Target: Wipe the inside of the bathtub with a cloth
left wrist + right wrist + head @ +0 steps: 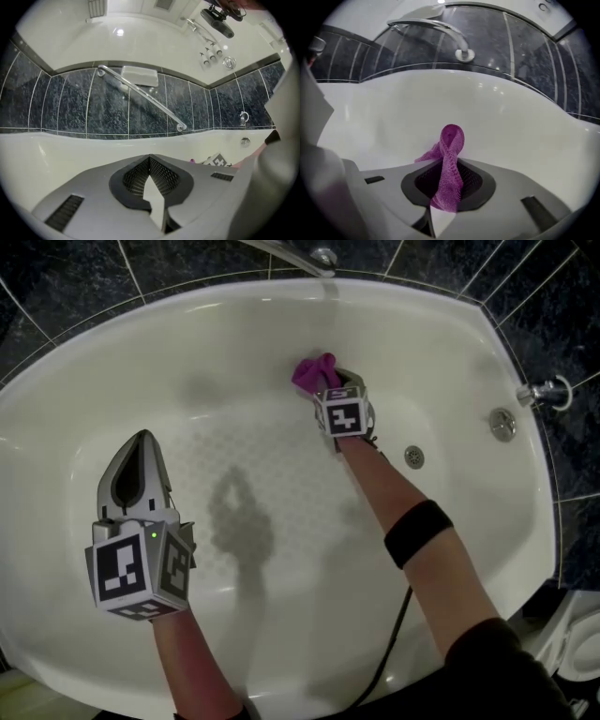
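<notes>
The white bathtub [234, 298] fills the head view. A purple cloth [314, 373] is bunched at the foot of its far wall, and my right gripper [332, 390] is shut on it. In the right gripper view the cloth [450, 154] stands up in a twisted loop from between the jaws of the right gripper [448, 180], with the tub wall [511, 126] just beyond. My left gripper [142, 439] hovers over the tub's near left floor, shut on nothing. In the left gripper view, the left gripper's [150, 160] pads meet at the tip.
A drain [413, 457], an overflow plate [502, 424] and a tap handle [548, 392] sit at the tub's right end. A chrome grab bar [140, 96] runs along the dark tiled wall [75, 268]. A black cable [394, 634] trails from my right arm. A white toilet [581, 648] shows at the bottom right.
</notes>
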The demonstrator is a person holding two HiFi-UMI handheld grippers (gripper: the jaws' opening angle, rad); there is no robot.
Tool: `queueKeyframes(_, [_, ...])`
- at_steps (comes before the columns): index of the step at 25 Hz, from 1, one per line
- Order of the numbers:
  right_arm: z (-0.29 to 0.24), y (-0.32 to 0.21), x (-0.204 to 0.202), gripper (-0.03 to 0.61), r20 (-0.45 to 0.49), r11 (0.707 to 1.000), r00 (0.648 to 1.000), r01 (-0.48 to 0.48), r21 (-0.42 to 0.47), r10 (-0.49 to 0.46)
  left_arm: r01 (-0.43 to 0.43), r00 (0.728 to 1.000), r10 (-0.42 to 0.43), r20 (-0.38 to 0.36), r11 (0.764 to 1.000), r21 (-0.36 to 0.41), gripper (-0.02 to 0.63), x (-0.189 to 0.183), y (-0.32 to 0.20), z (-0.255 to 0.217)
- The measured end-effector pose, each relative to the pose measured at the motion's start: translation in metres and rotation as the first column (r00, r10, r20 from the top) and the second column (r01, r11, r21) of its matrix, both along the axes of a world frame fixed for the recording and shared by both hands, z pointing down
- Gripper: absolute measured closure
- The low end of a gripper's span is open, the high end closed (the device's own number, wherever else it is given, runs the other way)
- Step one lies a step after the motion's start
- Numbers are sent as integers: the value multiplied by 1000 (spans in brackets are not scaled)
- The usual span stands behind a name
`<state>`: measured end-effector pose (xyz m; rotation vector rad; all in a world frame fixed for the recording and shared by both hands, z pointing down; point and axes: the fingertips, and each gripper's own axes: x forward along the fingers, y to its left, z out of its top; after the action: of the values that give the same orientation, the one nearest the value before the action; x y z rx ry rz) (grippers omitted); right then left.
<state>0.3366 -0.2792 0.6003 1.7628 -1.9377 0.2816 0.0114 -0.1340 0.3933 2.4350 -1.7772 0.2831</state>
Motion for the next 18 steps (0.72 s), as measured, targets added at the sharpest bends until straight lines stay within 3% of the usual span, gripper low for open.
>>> queueKeyframes(2, [4,0,-78,495,28,988,988,152,-18,-151,12,1000,-12,-12,1000,-8,617,-4,1,1])
queueKeyframes(5, [19,2,-183,495,68,936,936,349,-44,-345,14,1000,-14,-12,1000,-7,617,-6,1,0])
queueKeyframes(9, [57,-7,-275,495,105,875,877,478,-74,-470,36,999,-36,-15,999,11,617,-8,0,-11])
queueKeyframes(13, [97,-16,-306,494,121,835,850,527,-157,-513,78,997,-77,-29,997,6,617,-16,1,-13])
queueKeyframes(15, [113,-18,-300,487,134,824,847,532,-195,-515,78,996,-77,-37,997,1,617,-16,-1,-13])
queueKeyframes(18, [121,-23,-266,493,119,830,857,515,-216,-501,68,997,-68,-26,998,-7,617,-15,-2,-10])
